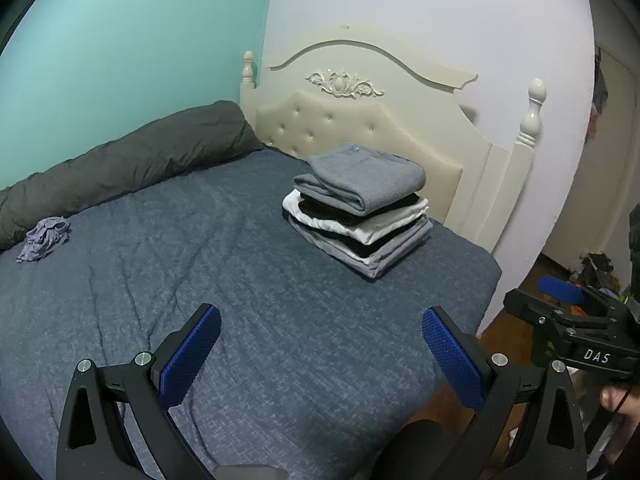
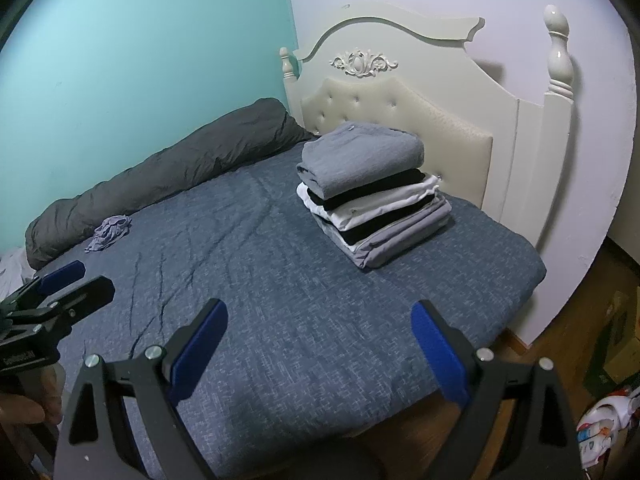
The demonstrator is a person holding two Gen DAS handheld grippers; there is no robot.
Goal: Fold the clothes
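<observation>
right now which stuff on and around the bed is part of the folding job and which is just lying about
Part of the job:
- stack of folded clothes near the headboard
- crumpled lilac garment, unfolded
- left gripper and right gripper, both open and empty

Just lying about:
- rolled grey duvet along the wall
- headboard
- clutter on the floor

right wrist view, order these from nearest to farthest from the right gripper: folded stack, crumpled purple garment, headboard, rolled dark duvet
From the right gripper:
1. Folded stack, ahead and slightly right on the bed.
2. Crumpled purple garment, far left on the bed; close to the stack in range, so a loose call.
3. Rolled dark duvet, along the left wall, just behind the garment.
4. Headboard, behind the stack.
</observation>
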